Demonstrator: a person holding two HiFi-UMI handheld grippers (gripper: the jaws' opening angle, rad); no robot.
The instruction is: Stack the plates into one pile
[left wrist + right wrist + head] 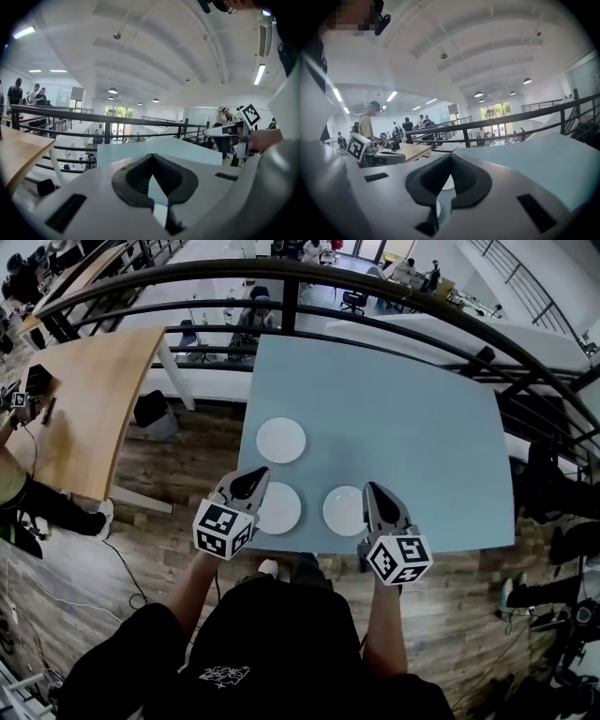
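Over the blue table's [403, 418] near edge, left gripper [251, 481] and right gripper [373, 491], jaws together, empty, by three white plates [281, 440].

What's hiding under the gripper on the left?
A white plate on the blue table. The left hand-held gripper covers its left edge, so that part can't be seen.

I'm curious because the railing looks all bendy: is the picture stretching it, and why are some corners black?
Head view: the wide lens bows the railing and the table edges. Left gripper view: the picture is a circle, so its corners go black. Right gripper view: same black ring.
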